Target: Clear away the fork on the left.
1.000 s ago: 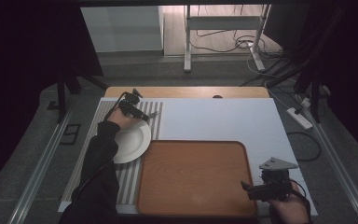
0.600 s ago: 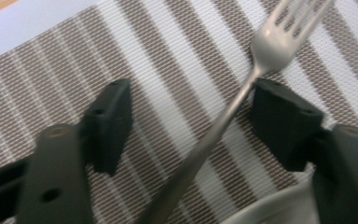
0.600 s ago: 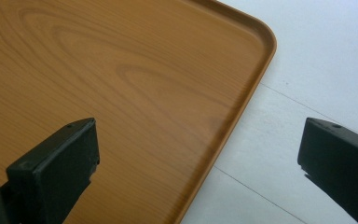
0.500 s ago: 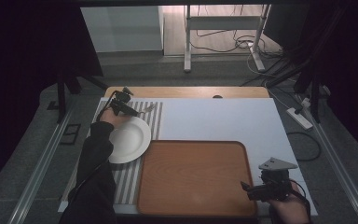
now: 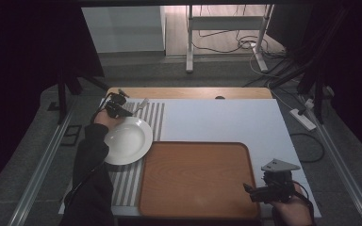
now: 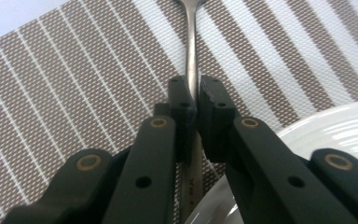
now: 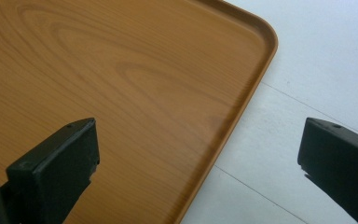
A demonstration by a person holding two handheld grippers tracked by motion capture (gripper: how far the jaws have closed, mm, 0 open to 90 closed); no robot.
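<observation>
A metal cutlery piece [image 5: 140, 104] lies on the striped placemat [image 5: 156, 117] at the table's far left, just beyond a white plate [image 5: 125, 139]. My left gripper [image 5: 124, 109] has just been closing. It is now shut on the piece's handle [image 6: 192, 42], which runs up between the pads in the left gripper view. The head of the piece is cut off at the top of that view. The plate's rim [image 6: 335, 126] sits at the lower right. My right gripper [image 5: 248, 188] stands open above the near right corner of the wooden tray [image 7: 121, 70], nothing between its fingers [image 7: 56, 163].
The brown tray [image 5: 193, 179] takes up the near middle of the white tabletop [image 5: 217, 117]. The placemat reaches under the plate toward the near edge. A person's sleeve [image 5: 92, 160] lies along the left side. Cables and a stand's legs are on the floor beyond.
The left hand has shifted a little toward the far left corner, off the plate's rim. Its jaws have shut on the cutlery handle. The right hand has kept still.
</observation>
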